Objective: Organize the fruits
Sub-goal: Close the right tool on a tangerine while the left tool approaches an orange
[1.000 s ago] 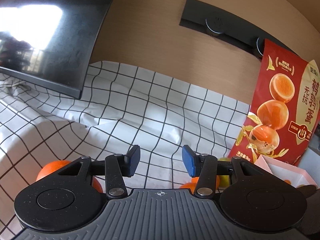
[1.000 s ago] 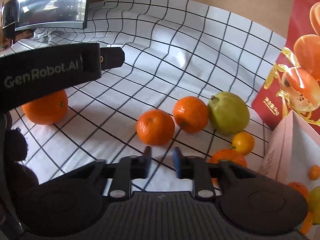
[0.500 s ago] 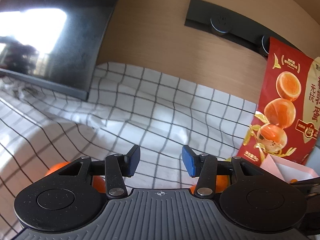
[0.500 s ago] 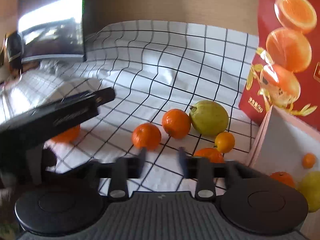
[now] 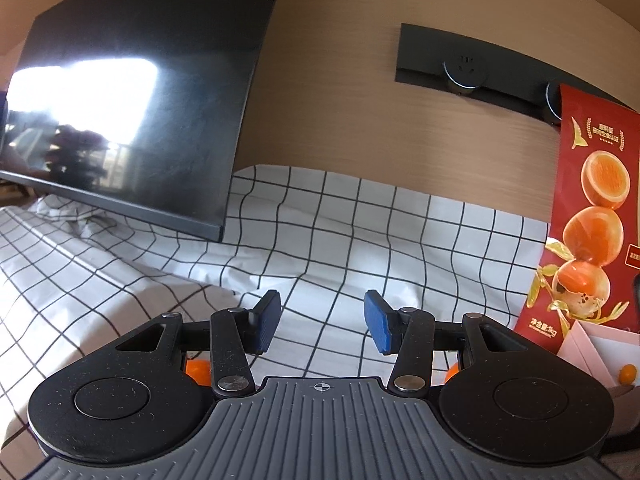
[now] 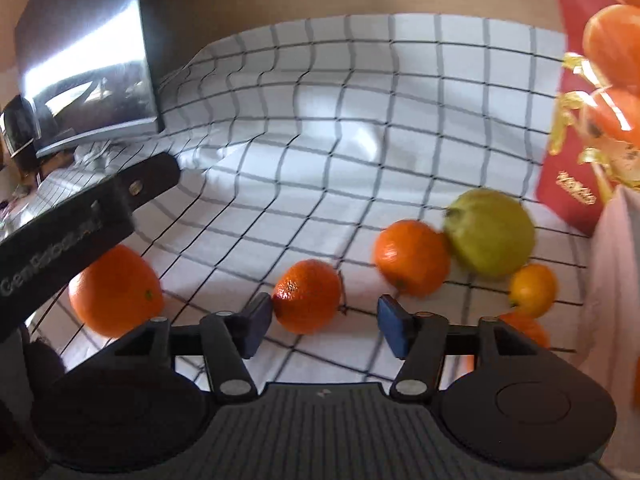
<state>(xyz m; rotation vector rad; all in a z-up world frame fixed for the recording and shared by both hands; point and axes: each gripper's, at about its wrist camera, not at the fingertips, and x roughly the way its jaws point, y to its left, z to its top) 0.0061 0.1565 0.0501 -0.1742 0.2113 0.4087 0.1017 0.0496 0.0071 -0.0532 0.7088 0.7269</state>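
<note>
Right wrist view alone: loose mandarin (image 6: pixel 307 295) before opening, empty right gripper (image 6: pixel 324 326).

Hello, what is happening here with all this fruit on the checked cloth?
A person is sorting fruit with a gripper in each hand. The right gripper is empty, its jaws opening just in front of a mandarin on the checked cloth. More oranges and a green fruit lie loose beside a pink box, which already holds a small orange fruit. The left gripper hangs open over the cloth, holding nothing.
</note>
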